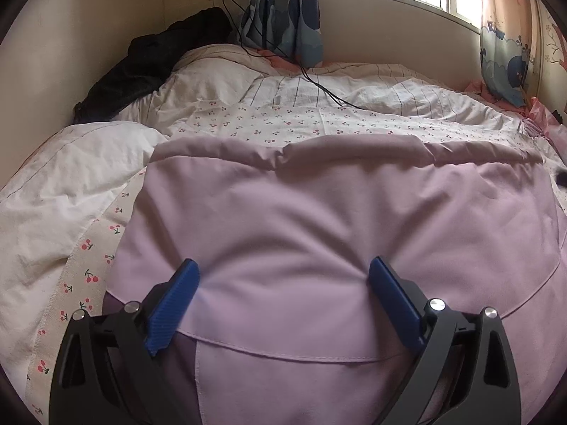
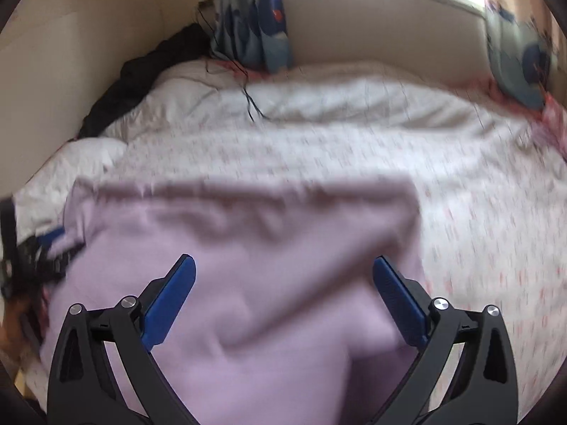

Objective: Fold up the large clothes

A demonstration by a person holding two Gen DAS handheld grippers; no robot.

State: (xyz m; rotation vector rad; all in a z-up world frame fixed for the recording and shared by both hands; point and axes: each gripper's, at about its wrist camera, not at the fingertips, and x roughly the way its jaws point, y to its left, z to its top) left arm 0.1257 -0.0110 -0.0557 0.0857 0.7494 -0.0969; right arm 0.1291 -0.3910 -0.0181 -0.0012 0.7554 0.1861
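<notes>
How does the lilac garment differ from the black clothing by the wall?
The plain lilac fabric garment lies spread flat in the middle of the bed, below both open grippers; the dark black clothing sits bunched in a heap against the wall. The lilac one looks smooth, the black one crumpled. Both rest on the cherry-print bedding.

cherry-print duvet [image 1: 319, 117], black jacket [image 1: 149, 60], cartoon curtains [image 1: 283, 10], charger cable [image 1: 319, 85]
</notes>
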